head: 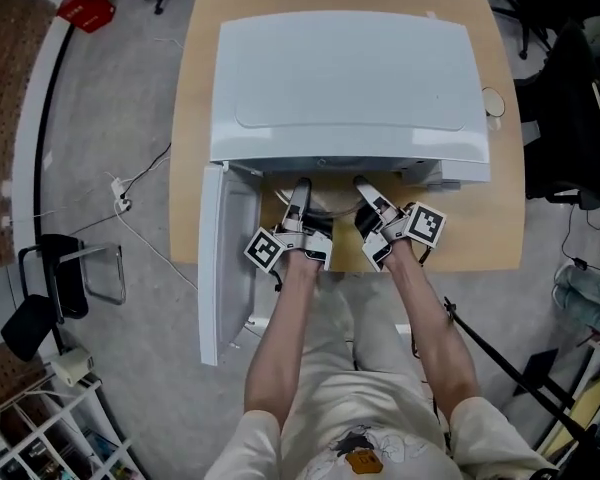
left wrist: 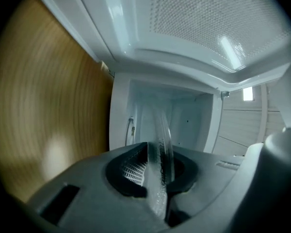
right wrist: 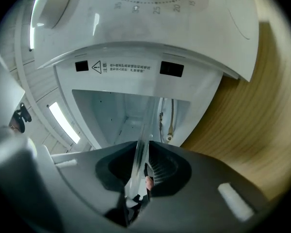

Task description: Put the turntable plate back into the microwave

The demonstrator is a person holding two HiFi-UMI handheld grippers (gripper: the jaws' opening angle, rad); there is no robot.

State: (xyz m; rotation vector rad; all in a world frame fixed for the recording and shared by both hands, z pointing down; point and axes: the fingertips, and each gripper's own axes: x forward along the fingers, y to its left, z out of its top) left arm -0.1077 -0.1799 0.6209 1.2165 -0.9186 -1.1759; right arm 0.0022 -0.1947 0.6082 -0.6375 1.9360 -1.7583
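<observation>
The clear glass turntable plate (head: pixel 330 201) is held level at the mouth of the white microwave (head: pixel 350 78), partly under its top. My left gripper (head: pixel 300 190) grips the plate's left rim and my right gripper (head: pixel 366 188) its right rim. In the left gripper view the plate (left wrist: pixel 161 147) runs edge-on between the jaws of the left gripper (left wrist: pixel 157 173), towards the open cavity (left wrist: pixel 186 115). The right gripper view shows the plate's edge (right wrist: pixel 143 142) between the right gripper's (right wrist: pixel 143 173) jaws, with the cavity (right wrist: pixel 121 108) straight ahead.
The microwave door (head: pixel 215 258) hangs open to the left, past the edge of the wooden table (head: pixel 195 118). A small round object (head: pixel 493 101) lies on the table at the right. On the floor are cables (head: pixel 120 200), a chair (head: pixel 50 288) and a red box (head: pixel 85 8).
</observation>
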